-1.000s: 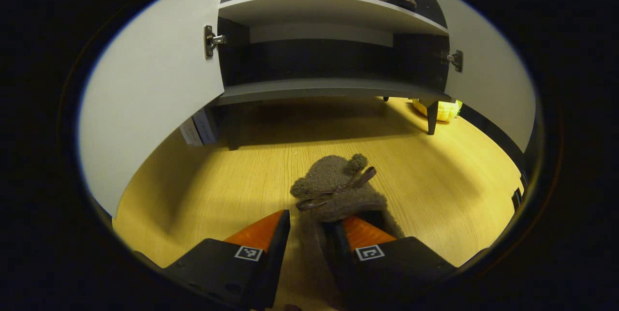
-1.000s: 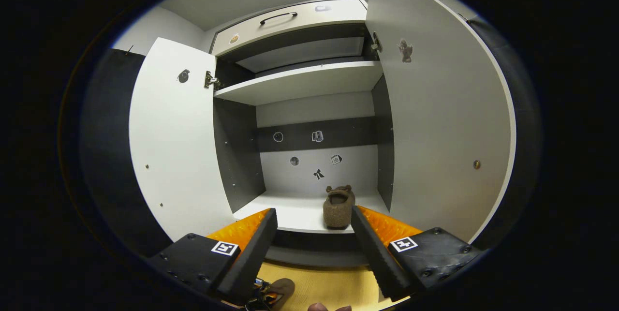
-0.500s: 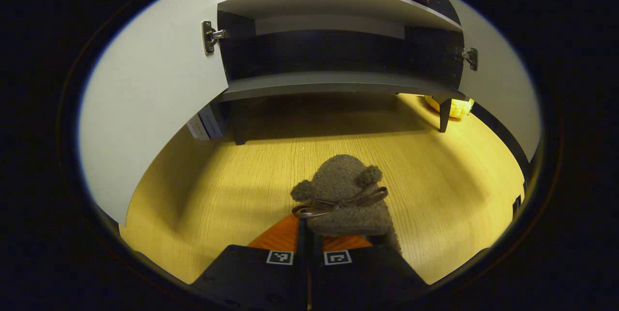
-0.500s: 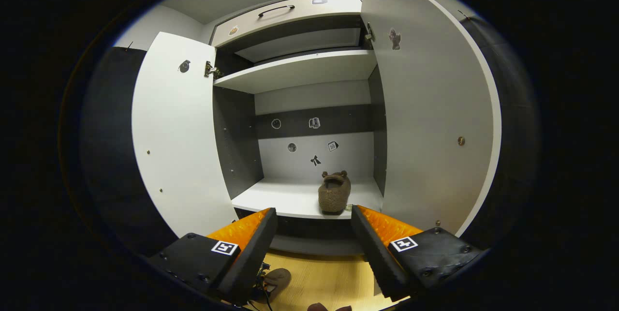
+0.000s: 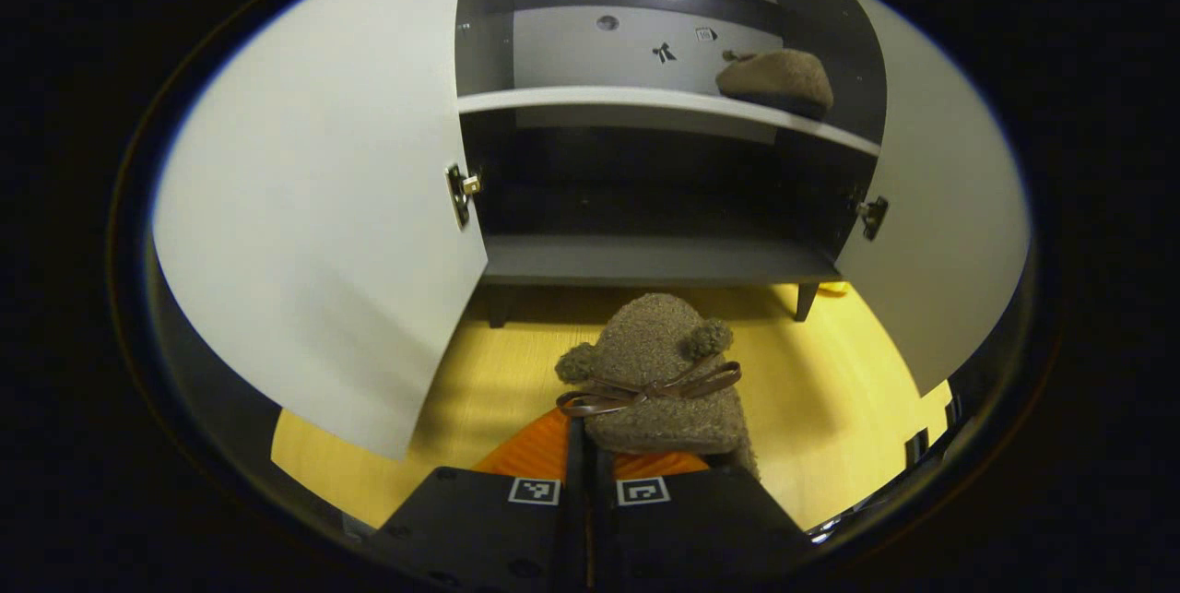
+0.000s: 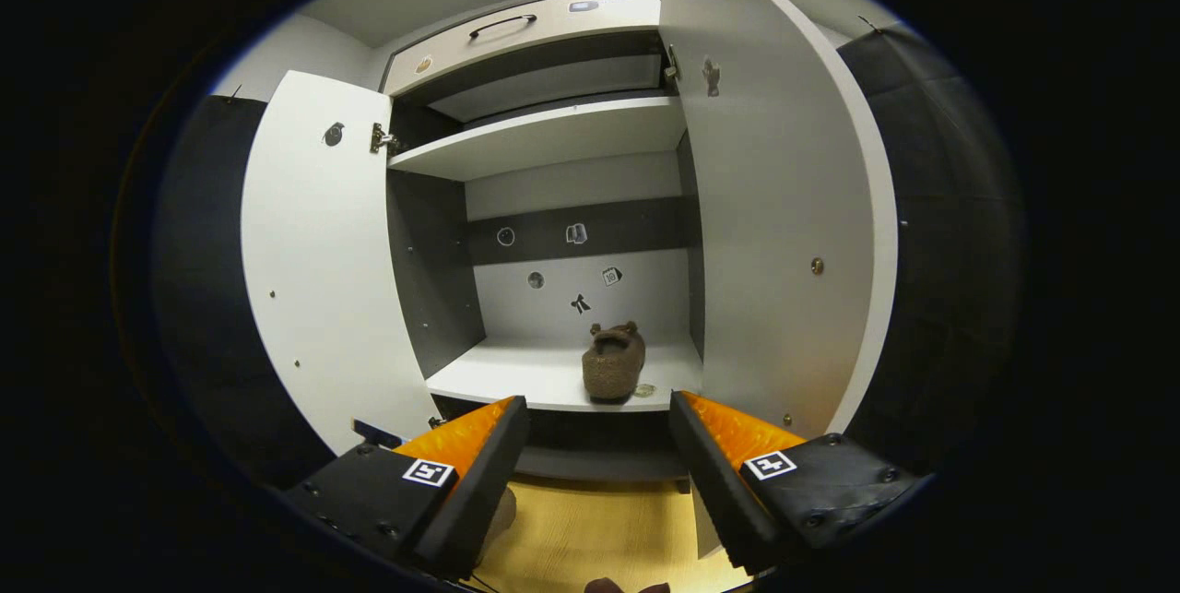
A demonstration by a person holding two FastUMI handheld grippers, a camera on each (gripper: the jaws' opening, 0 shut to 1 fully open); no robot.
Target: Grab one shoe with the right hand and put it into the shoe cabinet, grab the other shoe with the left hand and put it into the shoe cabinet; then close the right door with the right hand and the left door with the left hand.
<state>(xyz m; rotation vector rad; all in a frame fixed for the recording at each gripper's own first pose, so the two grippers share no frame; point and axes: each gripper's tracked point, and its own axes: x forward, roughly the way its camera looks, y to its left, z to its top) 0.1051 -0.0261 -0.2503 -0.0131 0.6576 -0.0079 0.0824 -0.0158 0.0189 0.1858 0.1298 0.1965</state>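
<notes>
My left gripper is shut on a brown fuzzy slipper with a ribbon bow, held above the wood floor in front of the shoe cabinet. The matching slipper lies on the cabinet's middle shelf at the right; in the right gripper view this slipper sits toe inward on the white shelf. My right gripper stands open and empty, back from the cabinet. The left door and the right door both stand wide open.
The cabinet has a drawer with a black handle on top and an upper shelf. The dark bottom shelf is in shadow. The yellow wood floor runs under the cabinet's short legs. Small stickers dot the back wall.
My left gripper closed on the slipper, lifted it and tilted up toward the cabinet. My right gripper drew back a little from the shelf, still open.
</notes>
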